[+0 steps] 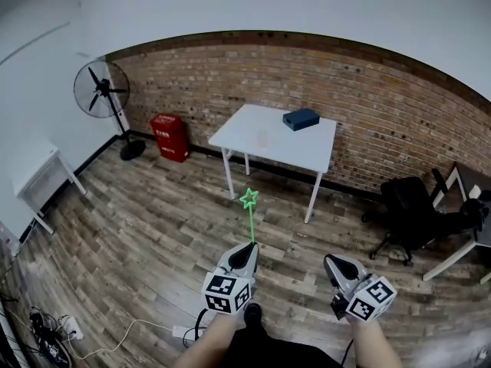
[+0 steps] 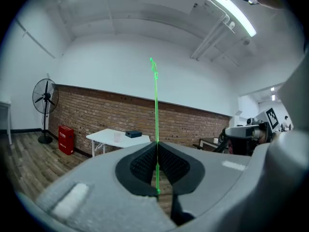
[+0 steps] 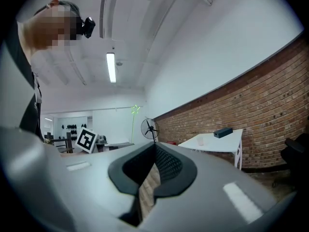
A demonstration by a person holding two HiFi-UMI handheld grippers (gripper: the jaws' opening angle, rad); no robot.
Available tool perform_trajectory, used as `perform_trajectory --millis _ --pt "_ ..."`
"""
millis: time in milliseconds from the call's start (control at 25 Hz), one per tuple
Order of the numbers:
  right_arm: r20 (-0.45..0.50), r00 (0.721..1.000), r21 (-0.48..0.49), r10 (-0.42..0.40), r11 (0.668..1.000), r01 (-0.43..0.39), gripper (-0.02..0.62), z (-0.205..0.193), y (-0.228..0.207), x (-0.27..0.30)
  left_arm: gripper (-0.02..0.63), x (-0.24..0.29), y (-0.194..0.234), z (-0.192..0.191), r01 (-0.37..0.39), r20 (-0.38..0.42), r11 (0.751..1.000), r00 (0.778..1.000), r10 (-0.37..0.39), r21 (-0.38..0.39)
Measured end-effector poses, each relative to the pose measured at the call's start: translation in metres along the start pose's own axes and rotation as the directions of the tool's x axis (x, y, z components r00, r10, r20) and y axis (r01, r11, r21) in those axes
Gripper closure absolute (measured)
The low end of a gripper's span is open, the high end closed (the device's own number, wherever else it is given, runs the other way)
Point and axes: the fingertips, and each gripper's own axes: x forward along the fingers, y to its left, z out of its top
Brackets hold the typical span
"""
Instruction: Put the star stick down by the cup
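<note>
L gripper (image 1: 251, 245) fingers (image 2: 140, 166) pinch star stick (image 1: 250, 213) at base, upright, well apart from cup (image 1: 262, 138) on surface (image 1: 307, 148). R gripper (image 1: 331, 261) fingers pressed together, empty. Risk: thin stick, long lever, may pivot in grip en route; light cup may tip if clipped at set-down.

The left gripper (image 1: 249, 248) and the right gripper (image 1: 332, 261) have smooth grey shells that taper to black ribbed pads (image 2: 143, 166). Each carries a white cube (image 1: 227, 293) printed with black square markers. The person wears dark clothing (image 1: 265, 354) and a black head camera (image 3: 87, 26).
</note>
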Motion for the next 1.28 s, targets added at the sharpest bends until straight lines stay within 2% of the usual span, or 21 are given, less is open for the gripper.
perform_trajectory --millis 200,440,640,920,1160,1280 --pt "-0.035 0.999 -0.012 -0.041 0.999 0.041 0.597 0.017 -0.046 0.070 0.597 0.061 0.049 0.026 0.035 0.031 0.999 0.999 -0.035 -0.013" --pt "-0.058 0.998 -0.004 -0.032 0.999 0.032 0.595 0.030 -0.077 0.169 0.597 0.112 0.121 0.045 0.045 0.017 0.999 0.999 -0.044 -0.027" --pt "-0.065 0.998 0.048 0.000 0.999 0.003 0.595 0.020 -0.088 0.241 0.597 0.139 0.177 0.050 0.043 -0.021 0.999 0.999 -0.044 -0.020" --pt "-0.085 0.996 0.094 -0.012 0.995 0.020 0.597 0.003 -0.116 0.287 0.597 0.168 0.226 0.044 0.030 -0.068 0.999 0.997 -0.032 -0.031" --pt "-0.080 0.996 0.157 -0.048 0.986 0.060 0.596 -0.004 -0.167 0.309 0.597 0.211 0.242 0.040 0.045 -0.112 0.999 0.993 -0.048 -0.030" --pt "-0.073 0.996 0.195 -0.047 0.979 0.061 0.596 -0.008 -0.196 0.333 0.597 0.235 0.258 0.042 0.029 -0.120 0.999 0.992 -0.033 -0.032"
